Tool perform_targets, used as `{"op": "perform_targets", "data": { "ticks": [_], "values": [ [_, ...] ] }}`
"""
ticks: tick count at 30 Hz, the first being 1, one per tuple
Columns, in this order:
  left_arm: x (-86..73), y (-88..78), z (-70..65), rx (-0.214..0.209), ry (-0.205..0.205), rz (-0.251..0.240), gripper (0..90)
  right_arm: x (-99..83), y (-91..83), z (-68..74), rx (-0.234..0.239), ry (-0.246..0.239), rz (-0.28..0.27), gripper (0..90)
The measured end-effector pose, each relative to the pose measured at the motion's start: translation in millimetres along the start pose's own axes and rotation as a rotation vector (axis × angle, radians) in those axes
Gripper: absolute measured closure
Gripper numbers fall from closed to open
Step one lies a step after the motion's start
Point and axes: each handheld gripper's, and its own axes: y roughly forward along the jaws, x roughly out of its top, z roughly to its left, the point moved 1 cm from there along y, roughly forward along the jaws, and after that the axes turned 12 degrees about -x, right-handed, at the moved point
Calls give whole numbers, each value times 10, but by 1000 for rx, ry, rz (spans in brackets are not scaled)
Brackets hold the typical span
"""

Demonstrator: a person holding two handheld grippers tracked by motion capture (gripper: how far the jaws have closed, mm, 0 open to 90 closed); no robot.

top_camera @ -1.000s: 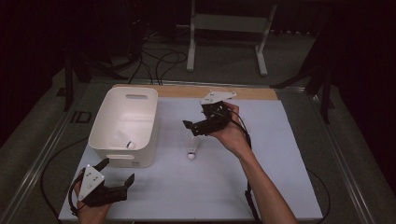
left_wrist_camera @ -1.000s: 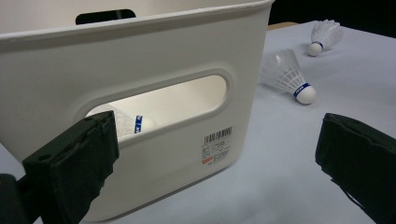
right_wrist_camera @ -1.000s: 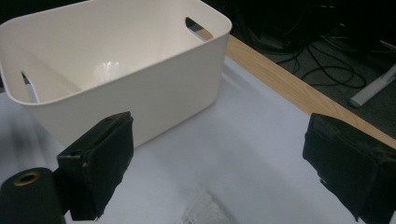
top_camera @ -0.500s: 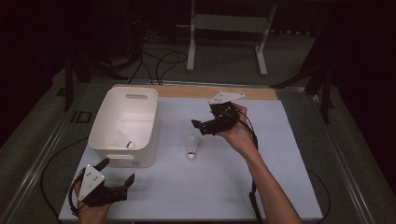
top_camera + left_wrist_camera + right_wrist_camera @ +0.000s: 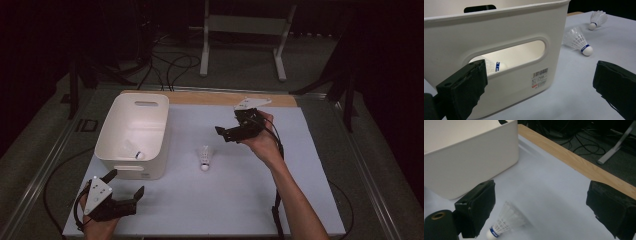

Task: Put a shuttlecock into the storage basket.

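Covering most of the frame, the white desk [image 5: 240, 200] carries a white bin [image 5: 134, 134] at its left, with one shuttlecock [image 5: 136, 153] lying inside against the near wall. Right hand-held gripper [image 5: 231, 131] hovers above mid-desk, jaws spread wide and empty; left hand-held gripper [image 5: 126, 186] sits low at the near left corner, jaws likewise apart, facing the bin's slotted handle. Loose shuttlecock [image 5: 204, 157] lies on the desk between bin and right hand-held gripper, cork toward the near edge, touching nothing
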Motion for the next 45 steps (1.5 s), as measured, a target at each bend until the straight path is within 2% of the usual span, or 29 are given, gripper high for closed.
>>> {"op": "perform_targets", "data": {
  "ticks": [16, 45],
  "values": [
    [0, -10, 6, 5, -1, -2, 0, -179, 17, -194, -32, 29, 24, 85],
    [1, -17, 7, 6, -2, -2, 0, -439, -47, -440, -80, 80, 53, 84]
  ]
}}
